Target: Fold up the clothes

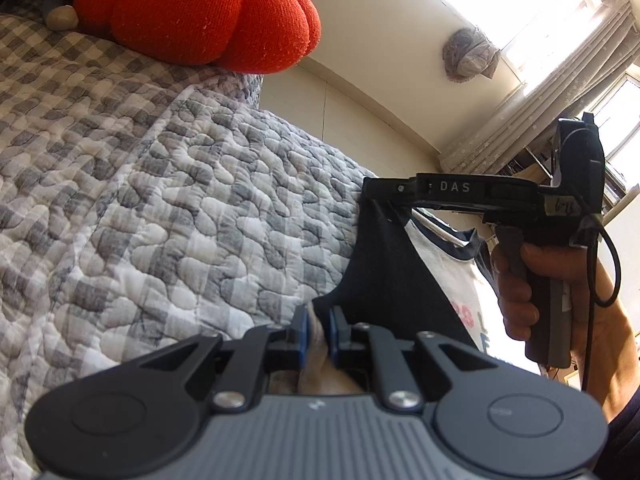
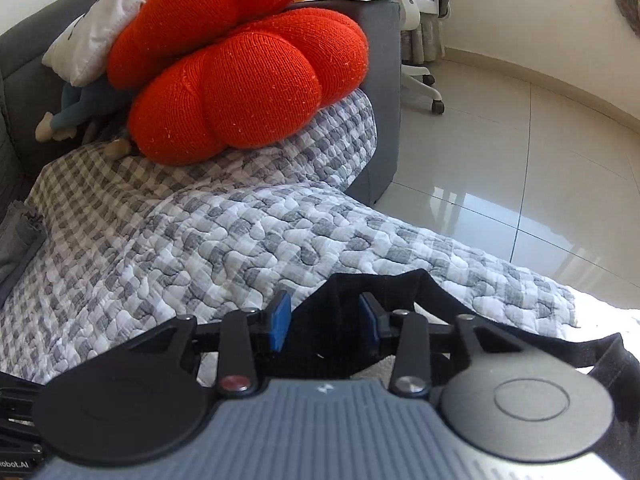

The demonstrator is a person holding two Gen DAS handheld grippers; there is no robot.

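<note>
On the quilted grey-and-white checked bedspread point(image 2: 224, 240) is where I'm at with this one. My left claw point(image 1: 319, 330) is pinched nearly closed on a bit of the T-shirt point(image 1: 384, 272), the blue pads narrow with fabric bunched between them, right at the dark navy sleeve part. From the left wrist view the shirt is lifted off the bedspread, white body with a navy collar and some coloured print I can't read, stretched between my two claws.

My right claw point(image 1: 374, 192) shows up in that same view, held in my right hand point(image 1: 532, 292), its tip pressed against the top edge of the navy fabric. Looking along the right wrist camera, the right claw point(image 2: 324, 322) has its blue pads standing partly apart, and the dark cloth point(image 2: 380, 292) sits in the gap and drapes over the front. The pads don't look like they're pressing on it, so loosely around it rather than clamped.

Further back on the bedspread there's a big orange knitted pumpkin-shaped cushion point(image 2: 248, 80), with a white pillow point(image 2: 104, 28) tucked behind it and a small stuffed toy point(image 2: 68, 120) beside it. Shiny tiled floor point(image 2: 520, 152) off to the right, plus a white office chair point(image 2: 416, 20) in the corner.
</note>
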